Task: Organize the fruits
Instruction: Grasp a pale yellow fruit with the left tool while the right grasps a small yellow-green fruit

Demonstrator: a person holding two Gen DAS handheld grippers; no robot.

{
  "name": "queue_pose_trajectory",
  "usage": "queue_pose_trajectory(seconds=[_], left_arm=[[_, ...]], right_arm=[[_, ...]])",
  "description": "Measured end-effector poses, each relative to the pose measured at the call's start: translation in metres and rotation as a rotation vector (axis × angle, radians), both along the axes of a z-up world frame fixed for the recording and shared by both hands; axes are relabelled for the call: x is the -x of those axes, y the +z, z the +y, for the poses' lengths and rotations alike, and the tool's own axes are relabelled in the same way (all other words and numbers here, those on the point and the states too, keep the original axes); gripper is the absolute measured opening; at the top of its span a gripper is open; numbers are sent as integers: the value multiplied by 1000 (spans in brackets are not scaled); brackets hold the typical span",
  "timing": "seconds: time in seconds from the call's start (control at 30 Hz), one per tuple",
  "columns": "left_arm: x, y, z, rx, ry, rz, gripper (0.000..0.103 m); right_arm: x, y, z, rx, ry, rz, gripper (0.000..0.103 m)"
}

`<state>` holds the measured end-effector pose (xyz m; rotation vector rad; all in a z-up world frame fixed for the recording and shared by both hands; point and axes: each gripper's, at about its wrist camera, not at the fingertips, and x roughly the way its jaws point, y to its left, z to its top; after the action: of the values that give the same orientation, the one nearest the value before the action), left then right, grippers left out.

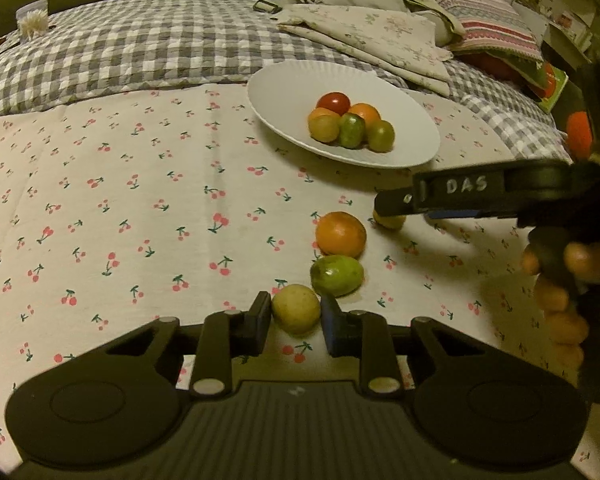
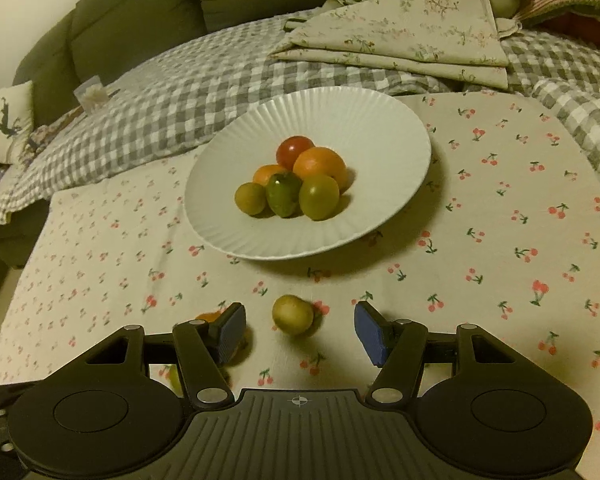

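A white ribbed plate [image 1: 416,136] [image 2: 380,128] holds several small fruits: red, orange and green. On the cherry-print cloth lie a yellow fruit [image 1: 296,308], a green fruit [image 1: 337,275] and an orange fruit [image 1: 341,234]. My left gripper [image 1: 296,314] is closed onto the yellow fruit, pads touching both sides. My right gripper [image 2: 300,330] is open, with another yellow fruit [image 2: 293,314] on the cloth between its fingers, not touching. In the left wrist view that fruit [image 1: 390,221] peeks from under the right gripper's finger [image 1: 396,204].
A grey checked quilt [image 1: 140,48] lies behind the cloth. Folded floral fabric [image 1: 372,40] and a striped cushion [image 1: 488,12] sit at the back right. A green sofa back [image 2: 140,12] runs along the rear. An orange fruit [image 2: 208,316] shows behind my right gripper's left finger.
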<state>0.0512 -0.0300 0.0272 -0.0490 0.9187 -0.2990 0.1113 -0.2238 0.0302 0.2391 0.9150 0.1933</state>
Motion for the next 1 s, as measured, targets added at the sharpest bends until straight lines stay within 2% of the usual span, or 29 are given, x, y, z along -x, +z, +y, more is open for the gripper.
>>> queue_pose_trajectory(seconds=[0.13, 0.23, 0.27, 0.3, 0.57, 1.0], left_arm=[[-1, 1, 2, 3, 8, 1, 25], [0, 1, 2, 3, 10, -2, 25], [0, 1, 2, 3, 12, -3, 25], [0, 1, 2, 5, 15, -4, 25], [2, 6, 5, 1, 33, -30, 25], [-5, 18, 7, 29, 49, -96, 25]], right_arm=[[-4, -9, 7, 22, 8, -15, 57], [-6, -14, 12, 39, 20, -26, 37], [-6, -15, 14, 49, 28, -25, 26], [-6, -15, 16, 56, 36, -26, 24], [4, 16, 15, 20, 51, -59, 24], [14, 37, -2, 0, 9, -89, 24]])
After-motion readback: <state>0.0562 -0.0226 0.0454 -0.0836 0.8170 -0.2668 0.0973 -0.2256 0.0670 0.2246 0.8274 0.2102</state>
